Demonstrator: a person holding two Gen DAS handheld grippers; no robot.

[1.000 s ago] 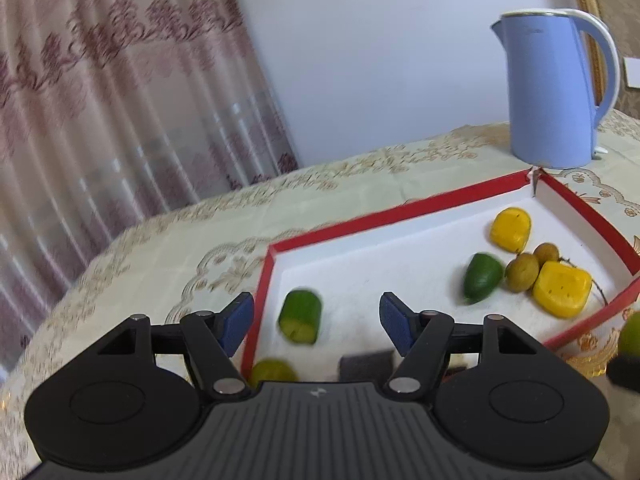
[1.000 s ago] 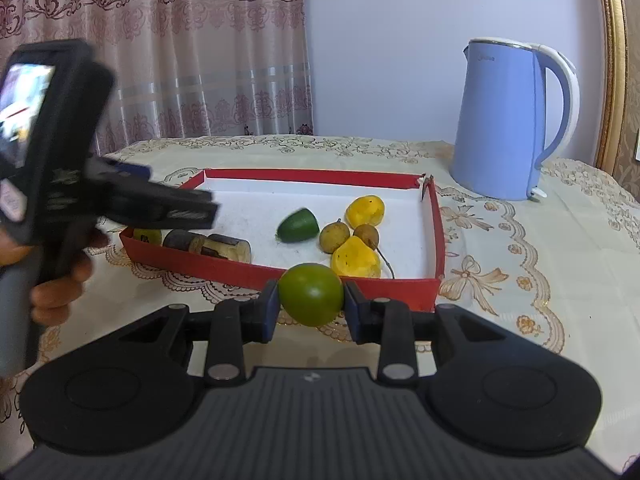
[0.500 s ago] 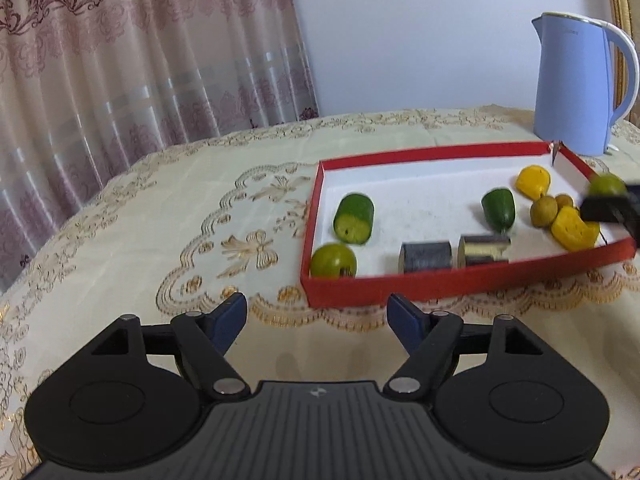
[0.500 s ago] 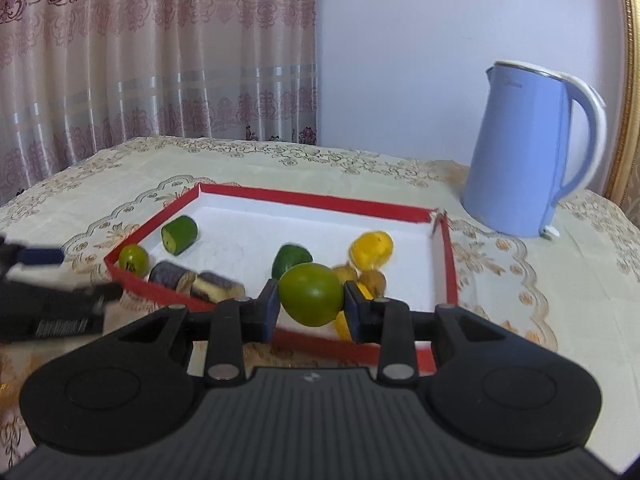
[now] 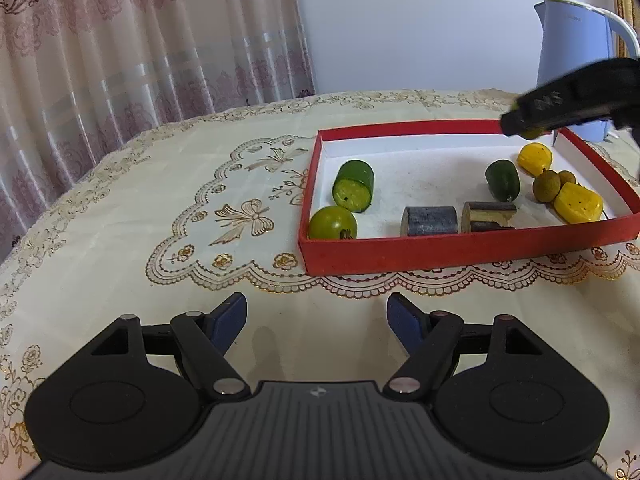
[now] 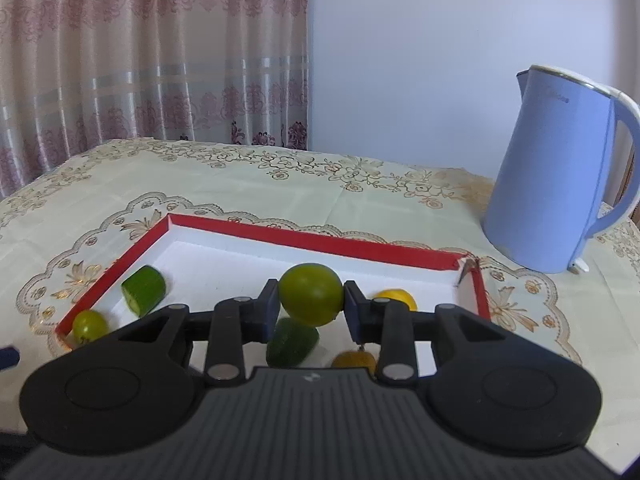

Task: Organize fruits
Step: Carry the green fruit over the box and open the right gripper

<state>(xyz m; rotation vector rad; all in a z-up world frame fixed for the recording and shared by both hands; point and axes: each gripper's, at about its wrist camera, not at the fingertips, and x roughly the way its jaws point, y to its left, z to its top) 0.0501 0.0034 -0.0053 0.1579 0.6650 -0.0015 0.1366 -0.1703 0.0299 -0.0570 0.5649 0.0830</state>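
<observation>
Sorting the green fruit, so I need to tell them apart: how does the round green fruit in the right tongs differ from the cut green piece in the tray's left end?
The round green fruit is whole and smooth; the cut green piece is a short cylinder showing a pale sliced face. The round green fruit is clamped in the right tongs above the red tray; the cut green piece lies on its side on the tray floor. Both are green.

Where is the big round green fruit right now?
In the right wrist view the round green fruit is pinched in the right tool, held above the red tray, with the blue kettle off to the right.
</observation>
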